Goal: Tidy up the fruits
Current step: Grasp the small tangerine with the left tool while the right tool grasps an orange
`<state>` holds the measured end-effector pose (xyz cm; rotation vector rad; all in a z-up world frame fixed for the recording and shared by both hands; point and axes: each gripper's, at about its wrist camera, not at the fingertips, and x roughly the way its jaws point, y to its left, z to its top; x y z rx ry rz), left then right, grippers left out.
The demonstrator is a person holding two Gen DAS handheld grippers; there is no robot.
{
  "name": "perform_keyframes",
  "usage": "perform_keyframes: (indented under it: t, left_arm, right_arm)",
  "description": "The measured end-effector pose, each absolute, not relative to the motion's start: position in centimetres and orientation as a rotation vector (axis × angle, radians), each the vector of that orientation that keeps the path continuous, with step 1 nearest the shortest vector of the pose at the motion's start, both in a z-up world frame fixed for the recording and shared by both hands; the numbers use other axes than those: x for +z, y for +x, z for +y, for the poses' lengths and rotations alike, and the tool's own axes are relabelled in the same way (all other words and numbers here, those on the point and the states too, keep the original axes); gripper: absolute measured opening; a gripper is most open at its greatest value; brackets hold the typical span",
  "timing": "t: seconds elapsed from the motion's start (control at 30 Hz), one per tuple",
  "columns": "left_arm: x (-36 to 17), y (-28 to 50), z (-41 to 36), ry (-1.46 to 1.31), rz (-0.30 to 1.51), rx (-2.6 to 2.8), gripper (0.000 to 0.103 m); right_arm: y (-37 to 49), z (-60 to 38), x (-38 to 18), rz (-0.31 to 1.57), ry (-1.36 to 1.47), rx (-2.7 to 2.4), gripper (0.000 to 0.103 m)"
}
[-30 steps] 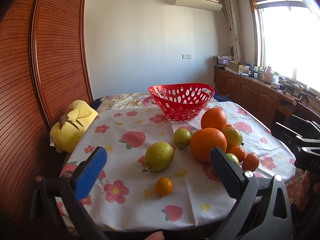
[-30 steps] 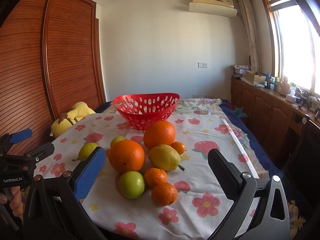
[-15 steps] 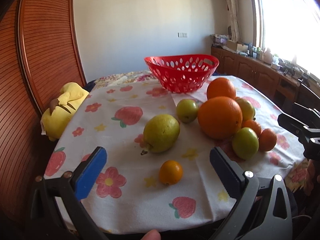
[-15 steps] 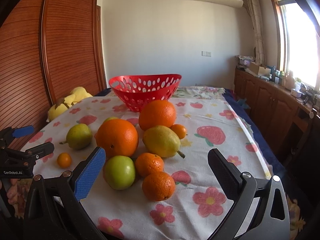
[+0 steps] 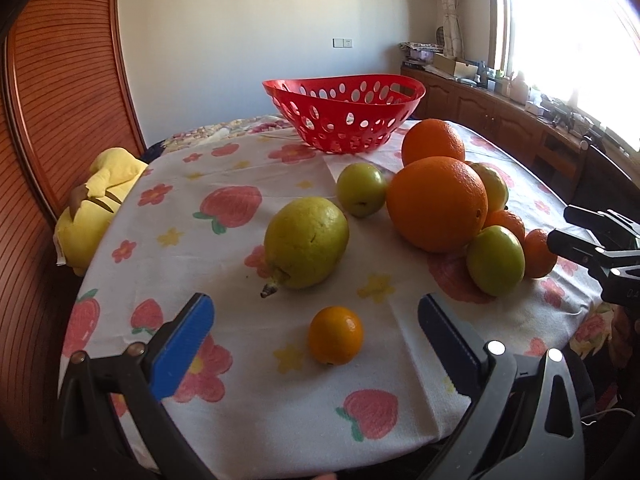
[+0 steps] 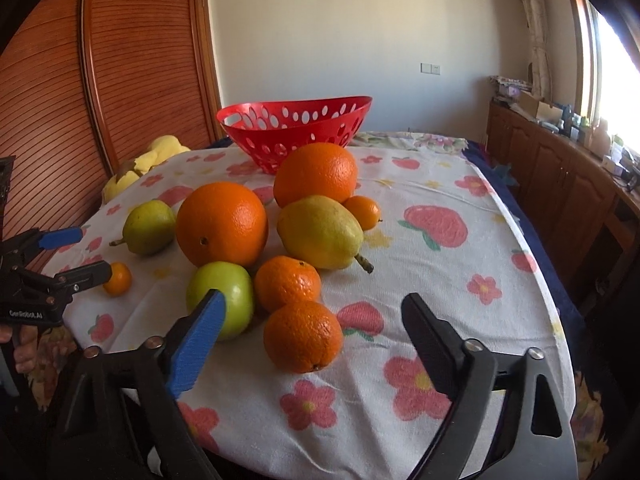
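An empty red basket [image 5: 344,110] [image 6: 294,128] stands at the back of the flowered table. My left gripper [image 5: 316,320] is open and empty, its jaws either side of a small orange [image 5: 335,335] near the front edge. A yellow-green pear [image 5: 306,242] and a green fruit [image 5: 361,189] lie behind it. My right gripper [image 6: 314,316] is open and empty, just in front of a tangerine [image 6: 303,336]. Behind that lie a second tangerine [image 6: 287,282], a green apple [image 6: 222,300], a yellow pear [image 6: 320,232] and two big oranges [image 6: 222,224] [image 6: 315,174].
A yellow plush toy [image 5: 98,200] sits off the table's left edge by the wooden wardrobe [image 5: 48,92]. A wooden sideboard [image 6: 560,176] runs under the window on the right. The left gripper also shows in the right wrist view [image 6: 68,256].
Both grippers have moved forward and down toward the fruit. The small orange now sits between my left jaws, and the tangerines are close in front of my right jaws.
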<state>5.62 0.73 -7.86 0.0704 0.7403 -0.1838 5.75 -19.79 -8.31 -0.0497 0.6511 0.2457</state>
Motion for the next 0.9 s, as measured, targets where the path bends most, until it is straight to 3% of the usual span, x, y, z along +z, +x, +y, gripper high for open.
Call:
perform_keyframes:
  t: [0.1,0.27,0.47,0.8,0.9]
  left_arm:
    - [-8.1,5.9,0.7,0.064,0.759,-0.215,0.095]
    - [-8.6,6.1,0.8,0.063,0.773,-0.227,0.085]
    - [-9.1,6.4,1.0,0.055,0.798,-0.238,0.065]
    - [-10.3,6.5,0.7,0.057,0.851,-0.248,0.062]
    - [-10.6,6.6,0.7,0.060,0.863,-0.252,0.048]
  right_arm:
    - [5.9,-20.1,-8.7,0.667,-0.055,0.243,0.078]
    - [6.0,-20.3,-9.4,0.697,-0.057,0.266,0.076]
    - [6.1,-20.0,-10.1,0.724,-0.078,0.296,0.074]
    - [7.1,-19.3,-11.4,0.765,-0.105,0.315,0.070]
    - [7.4,-19.2,-11.7,0.776,-0.110,0.317,0.067]
